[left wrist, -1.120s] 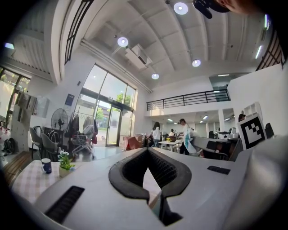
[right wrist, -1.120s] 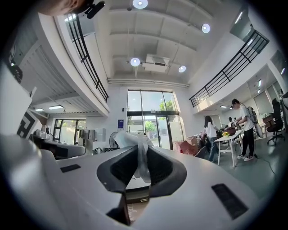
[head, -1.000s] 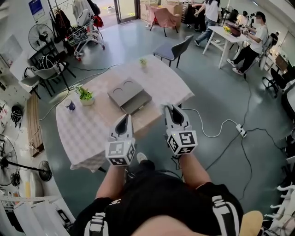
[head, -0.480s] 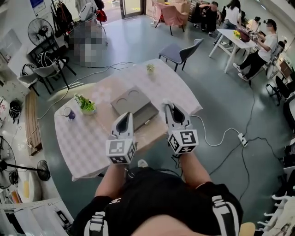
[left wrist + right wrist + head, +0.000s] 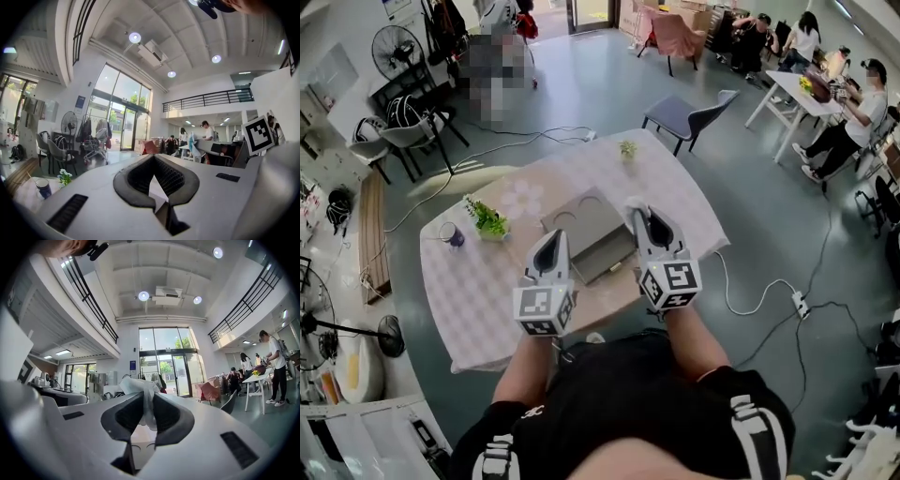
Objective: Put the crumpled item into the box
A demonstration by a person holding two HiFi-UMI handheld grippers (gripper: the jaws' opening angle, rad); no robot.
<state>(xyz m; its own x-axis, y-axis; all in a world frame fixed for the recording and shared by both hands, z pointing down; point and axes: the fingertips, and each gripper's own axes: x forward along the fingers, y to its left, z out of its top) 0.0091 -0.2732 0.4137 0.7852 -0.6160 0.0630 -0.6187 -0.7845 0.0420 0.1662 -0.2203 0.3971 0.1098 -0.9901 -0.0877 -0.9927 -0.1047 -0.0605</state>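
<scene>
Crumpled item [image 5: 142, 391] sits clamped in right hand-held gripper [image 5: 146, 401].

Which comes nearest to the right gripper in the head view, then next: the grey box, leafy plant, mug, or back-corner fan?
1. box, on the table just left of the right gripper.
2. leafy plant, farther left on the table.
3. mug, left of the plant, near the table's edge.
4. fan, on the floor at the far upper left.
</scene>
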